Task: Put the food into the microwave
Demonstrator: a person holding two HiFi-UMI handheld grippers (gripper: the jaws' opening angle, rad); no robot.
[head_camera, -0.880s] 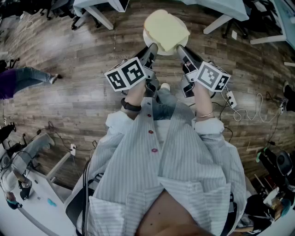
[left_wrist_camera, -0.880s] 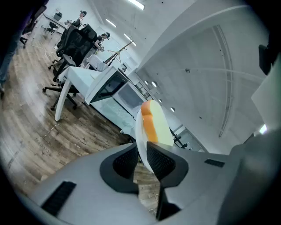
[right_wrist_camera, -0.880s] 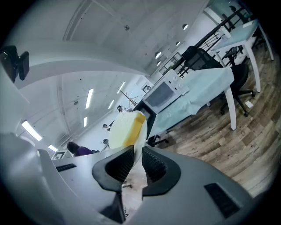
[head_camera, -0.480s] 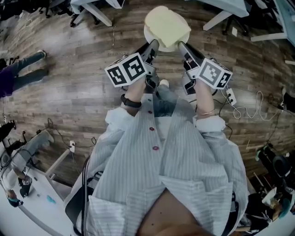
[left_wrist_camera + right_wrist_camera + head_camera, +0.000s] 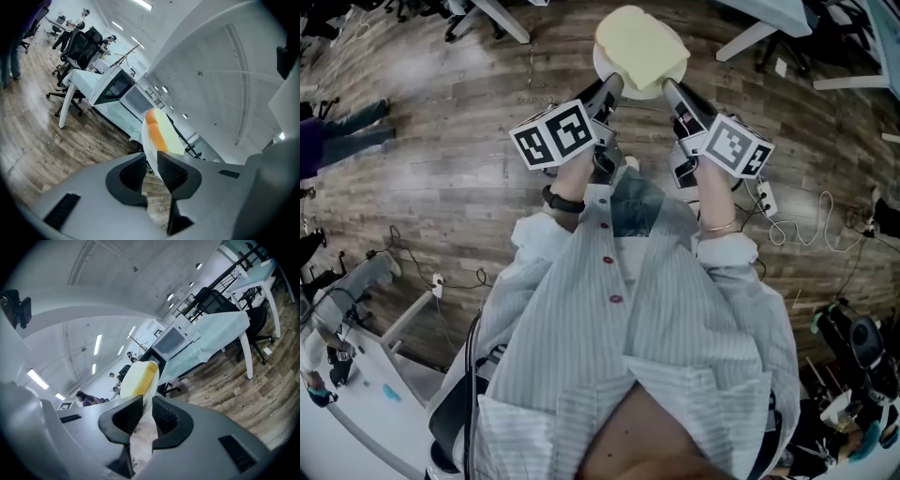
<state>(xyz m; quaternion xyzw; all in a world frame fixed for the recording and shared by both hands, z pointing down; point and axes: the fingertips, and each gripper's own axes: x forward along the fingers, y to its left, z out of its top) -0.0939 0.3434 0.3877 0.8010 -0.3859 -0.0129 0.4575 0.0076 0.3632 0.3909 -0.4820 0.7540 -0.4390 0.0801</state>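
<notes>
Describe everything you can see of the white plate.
The plate is round, white and smooth, ceramic by its look. It is held in the air above a wooden floor, face up, carrying a pale yellow bread slice with an orange crust that covers most of it. The left tool and the right tool each clamp its near rim; nothing else is seen touching it.

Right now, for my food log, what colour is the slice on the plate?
The slice is pale yellow with an orange edge, clearest in the left gripper view.

surface: wood-plank floor [image 5: 441, 169] | on it: power strip [image 5: 766, 199], white cable [image 5: 784, 232], desk leg [image 5: 508, 21]
</notes>
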